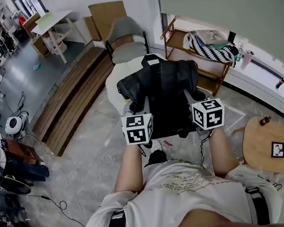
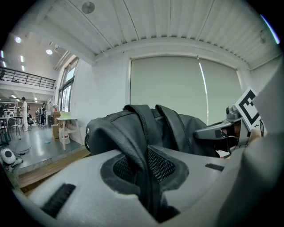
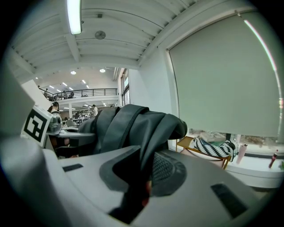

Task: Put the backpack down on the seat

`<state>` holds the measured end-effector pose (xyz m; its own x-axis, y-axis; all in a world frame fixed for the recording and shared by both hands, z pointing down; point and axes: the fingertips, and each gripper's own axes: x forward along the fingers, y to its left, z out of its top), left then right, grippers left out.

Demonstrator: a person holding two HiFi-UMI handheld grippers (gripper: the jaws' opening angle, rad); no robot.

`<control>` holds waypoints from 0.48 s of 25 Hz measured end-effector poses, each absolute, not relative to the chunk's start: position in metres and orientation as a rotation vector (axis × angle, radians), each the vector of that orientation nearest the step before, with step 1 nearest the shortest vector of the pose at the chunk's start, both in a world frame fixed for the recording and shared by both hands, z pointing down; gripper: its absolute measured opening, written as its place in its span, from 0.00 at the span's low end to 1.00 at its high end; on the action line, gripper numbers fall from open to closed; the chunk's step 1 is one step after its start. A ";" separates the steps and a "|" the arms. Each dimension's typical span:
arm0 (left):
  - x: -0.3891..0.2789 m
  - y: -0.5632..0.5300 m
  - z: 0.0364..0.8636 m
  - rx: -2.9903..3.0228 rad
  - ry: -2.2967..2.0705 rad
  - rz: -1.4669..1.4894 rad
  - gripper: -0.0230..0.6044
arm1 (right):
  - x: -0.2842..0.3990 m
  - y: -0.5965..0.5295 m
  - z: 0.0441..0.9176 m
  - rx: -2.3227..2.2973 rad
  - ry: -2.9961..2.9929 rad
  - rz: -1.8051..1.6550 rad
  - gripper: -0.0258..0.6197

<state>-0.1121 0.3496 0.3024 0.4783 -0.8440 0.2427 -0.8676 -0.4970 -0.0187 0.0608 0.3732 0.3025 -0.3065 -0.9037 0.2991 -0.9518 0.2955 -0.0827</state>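
A black backpack (image 1: 161, 93) hangs in the air in front of me, held up by both grippers. My left gripper (image 1: 141, 116) is shut on its left shoulder strap (image 2: 141, 150), which runs down between the jaws. My right gripper (image 1: 197, 107) is shut on the right shoulder strap (image 3: 148, 146) in the same way. The pack's body (image 2: 177, 131) fills the middle of the left gripper view, and its folded top (image 3: 146, 126) fills the right gripper view. Below and beyond the pack lies a round white seat (image 1: 115, 88), partly hidden by the pack.
A grey chair (image 1: 125, 44) stands behind the white seat. A wooden shelf (image 1: 202, 61) with a striped cloth is at the right, a round wooden stool (image 1: 268, 143) with a small bottle at the near right. Wooden steps (image 1: 71, 91) run along the left.
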 end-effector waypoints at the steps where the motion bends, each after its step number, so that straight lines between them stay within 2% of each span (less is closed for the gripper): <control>1: -0.112 0.343 0.303 2.613 -1.512 0.331 0.15 | 0.061 0.367 0.303 1.721 -2.364 0.365 0.13; 12: -0.119 0.246 0.288 2.665 -1.450 0.294 0.15 | 0.050 0.277 0.287 1.733 -2.371 0.334 0.13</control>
<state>-0.1190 0.2464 0.2882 0.5297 -0.8211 0.2127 -0.8391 -0.5439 -0.0100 0.0497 0.2772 0.2868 -0.3013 -0.9117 0.2793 -0.9534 0.2931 -0.0717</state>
